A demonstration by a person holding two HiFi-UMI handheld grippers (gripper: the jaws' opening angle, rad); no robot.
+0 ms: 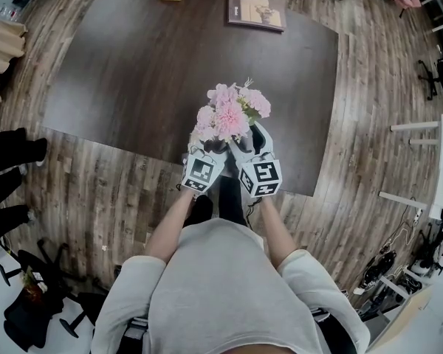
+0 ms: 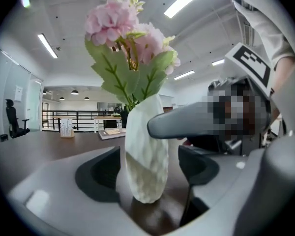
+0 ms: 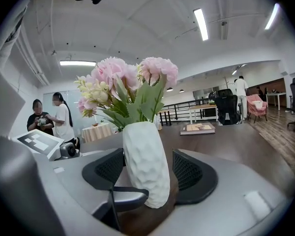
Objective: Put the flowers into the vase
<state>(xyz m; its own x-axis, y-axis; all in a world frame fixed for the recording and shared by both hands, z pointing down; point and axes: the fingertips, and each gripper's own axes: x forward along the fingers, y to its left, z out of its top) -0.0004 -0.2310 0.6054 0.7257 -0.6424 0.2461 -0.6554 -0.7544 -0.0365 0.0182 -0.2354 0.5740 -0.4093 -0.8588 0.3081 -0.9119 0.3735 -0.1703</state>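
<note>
Where left gripper [image 2: 148,173] gapes, vase [image 2: 145,132] between

wears a light grey short-sleeved t-shirt [image 1: 221,293] and dark trousers [image 1: 225,198]; shows smooth grey shells on left gripper [image 2: 148,171] and right gripper [image 3: 148,171], black mesh-textured pads [image 3: 191,172] inside, white cubes [image 1: 261,177] with black square markers on top.

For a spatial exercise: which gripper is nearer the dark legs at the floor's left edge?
Left. The left gripper flanks the vase on the side toward the legs; the right gripper flanks it opposite, farther off.
</note>
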